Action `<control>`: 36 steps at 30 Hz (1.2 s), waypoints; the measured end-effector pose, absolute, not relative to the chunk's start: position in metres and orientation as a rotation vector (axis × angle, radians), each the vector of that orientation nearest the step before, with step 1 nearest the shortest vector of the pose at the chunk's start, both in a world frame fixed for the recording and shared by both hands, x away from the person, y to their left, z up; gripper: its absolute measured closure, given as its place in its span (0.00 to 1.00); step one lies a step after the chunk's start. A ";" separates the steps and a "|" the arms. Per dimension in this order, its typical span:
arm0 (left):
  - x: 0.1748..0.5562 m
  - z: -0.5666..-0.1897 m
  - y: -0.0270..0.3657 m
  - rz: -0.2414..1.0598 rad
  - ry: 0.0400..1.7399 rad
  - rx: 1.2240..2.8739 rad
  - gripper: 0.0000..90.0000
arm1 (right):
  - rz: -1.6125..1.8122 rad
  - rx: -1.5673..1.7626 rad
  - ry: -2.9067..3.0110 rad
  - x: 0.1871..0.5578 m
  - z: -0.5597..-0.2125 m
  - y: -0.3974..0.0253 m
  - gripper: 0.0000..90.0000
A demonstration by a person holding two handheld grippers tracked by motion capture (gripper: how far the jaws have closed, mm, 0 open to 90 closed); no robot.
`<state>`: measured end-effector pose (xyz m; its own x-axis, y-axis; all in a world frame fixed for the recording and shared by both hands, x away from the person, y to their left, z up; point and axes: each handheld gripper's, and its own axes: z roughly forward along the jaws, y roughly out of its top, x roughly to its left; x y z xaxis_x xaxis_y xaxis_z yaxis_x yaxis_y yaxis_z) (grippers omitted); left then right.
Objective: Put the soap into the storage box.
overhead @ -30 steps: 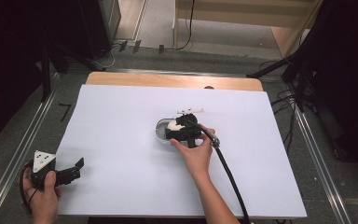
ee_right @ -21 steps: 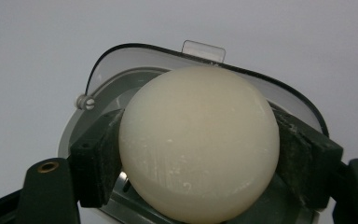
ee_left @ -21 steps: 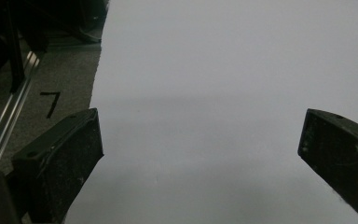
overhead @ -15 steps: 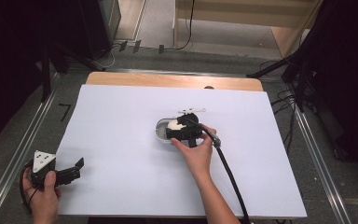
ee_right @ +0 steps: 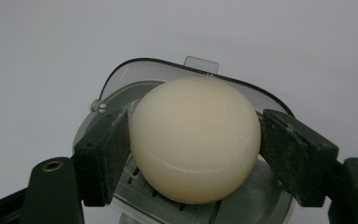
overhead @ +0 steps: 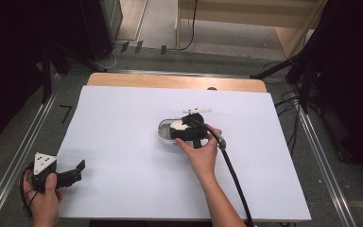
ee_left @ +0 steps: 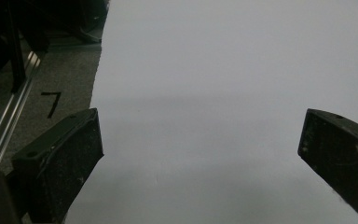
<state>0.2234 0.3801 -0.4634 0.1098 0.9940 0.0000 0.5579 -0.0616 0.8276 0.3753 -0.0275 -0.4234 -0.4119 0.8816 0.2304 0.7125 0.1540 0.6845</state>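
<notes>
My right tool (ee_right: 193, 149) was clamped on a smooth cream soap bar (ee_right: 196, 140), one pad against each side of it, directly over the clear soap dish (overhead: 164, 130) near the middle of the desk (overhead: 123, 142). Whether the soap was sitting on the dish's slotted insert or held just above it, I could not tell.

My left tool (overhead: 71, 176) rested at the near left edge of the desk with its jaws spread wide and nothing between them.

The risk, as I judged it, lay in the soap's rounded, slick flanks. The pads gripped it on curved faces, so too much squeeze could pop it out upward or forward, and too little could let it slide. The dish looked light, and nothing was steadying it, so a nudge from the soap could shove or tip it.

A plain white sheet (ee_left: 223, 70) covered the desk, leaving a strip of bare wood (overhead: 170, 81) along the far edge. Around the desk I could see grey carpeted floor (overhead: 47, 113), metal rails (overhead: 14, 156) along both sides, loose cables, and dark drapes to the left and right.
</notes>
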 end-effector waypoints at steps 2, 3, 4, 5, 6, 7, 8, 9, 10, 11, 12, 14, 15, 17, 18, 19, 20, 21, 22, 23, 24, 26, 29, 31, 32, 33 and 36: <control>0.223 -0.463 0.380 0.810 1.529 1.706 0.00 | 1.117 1.555 2.199 0.375 -0.421 -0.029 0.29; 0.223 -0.463 0.380 0.810 1.528 1.706 0.00 | 1.124 1.556 2.194 0.375 -0.420 -0.030 0.29; 0.223 -0.463 0.380 0.810 1.528 1.706 0.00 | 1.131 1.556 2.189 0.375 -0.419 -0.031 0.29; 0.223 -0.463 0.380 0.810 1.527 1.706 0.00 | 1.151 1.554 2.181 0.375 -0.416 -0.033 0.28; 0.223 -0.463 0.380 0.810 1.527 1.706 0.00 | 1.151 1.554 2.181 0.375 -0.416 -0.033 0.28; 0.223 -0.463 0.380 0.809 1.528 1.706 0.00 | 1.155 1.552 2.181 0.375 -0.416 -0.034 0.28; 0.223 -0.463 0.380 0.809 1.528 1.705 0.00 | 1.162 1.553 2.177 0.374 -0.414 -0.035 0.27; 0.223 -0.463 0.380 0.809 1.528 1.705 0.00 | 1.166 1.551 2.178 0.374 -0.414 -0.036 0.27; 0.223 -0.463 0.380 0.810 1.528 1.706 0.00 | 1.169 1.550 2.175 0.374 -0.412 -0.037 0.26; 0.223 -0.463 0.380 0.809 1.529 1.706 0.00 | 1.171 1.543 2.172 0.374 -0.412 -0.038 0.25; 0.223 -0.463 0.380 0.809 1.529 1.706 0.00 | 1.172 1.538 2.172 0.374 -0.411 -0.039 0.23; 0.223 -0.463 0.380 0.809 1.527 1.704 0.00 | 1.159 1.530 2.169 0.373 -0.410 -0.041 0.21; 0.223 -0.463 0.380 0.808 1.527 1.705 0.00 | 1.152 1.518 2.166 0.372 -0.410 -0.041 0.20; 0.223 -0.463 0.380 0.808 1.527 1.705 0.00 | 1.134 1.502 2.153 0.370 -0.409 -0.042 0.18; 0.223 -0.463 0.380 0.809 1.528 1.705 0.00 | 1.141 1.498 2.150 0.369 -0.408 -0.044 0.16; 0.223 -0.463 0.380 0.808 1.527 1.705 0.00 | 1.159 1.503 2.145 0.369 -0.408 -0.046 0.16; 0.223 -0.463 0.380 0.809 1.529 1.705 0.00 | 1.176 1.506 2.140 0.368 -0.407 -0.047 0.16; 0.223 -0.463 0.380 0.808 1.528 1.704 0.00 | 1.183 1.509 2.130 0.367 -0.406 -0.049 0.15; 0.223 -0.463 0.380 0.808 1.528 1.703 0.00 | 1.185 1.511 2.126 0.367 -0.406 -0.050 0.15; 0.223 -0.463 0.381 0.807 1.527 1.704 0.00 | 1.180 1.510 2.125 0.367 -0.405 -0.052 0.15; 0.223 -0.463 0.380 0.807 1.529 1.704 0.00 | 1.176 1.513 2.121 0.367 -0.405 -0.054 0.15; 0.223 -0.463 0.381 0.807 1.528 1.704 0.00 | 1.161 1.517 2.110 0.367 -0.405 -0.058 0.15; 0.223 -0.463 0.381 0.805 1.527 1.702 0.00 | 1.151 1.529 2.097 0.366 -0.406 -0.065 0.15; 0.223 -0.463 0.381 0.806 1.528 1.702 0.00 | 1.143 1.533 2.088 0.365 -0.407 -0.070 0.15; 0.223 -0.463 0.381 0.806 1.528 1.702 0.00 | 1.144 1.532 2.086 0.365 -0.407 -0.074 0.15; 0.223 -0.463 0.381 0.807 1.529 1.703 0.00 | 1.146 1.534 2.083 0.365 -0.408 -0.076 0.15; 0.223 -0.463 0.380 0.808 1.529 1.703 0.00 | 1.140 1.546 2.070 0.363 -0.409 -0.086 0.15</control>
<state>0.2233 0.3804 -0.4634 0.1089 0.9941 -0.0024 0.5578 -0.0591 0.8279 0.3627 -0.0862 -0.4094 -0.3657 0.9086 0.2020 0.6563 0.0978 0.7481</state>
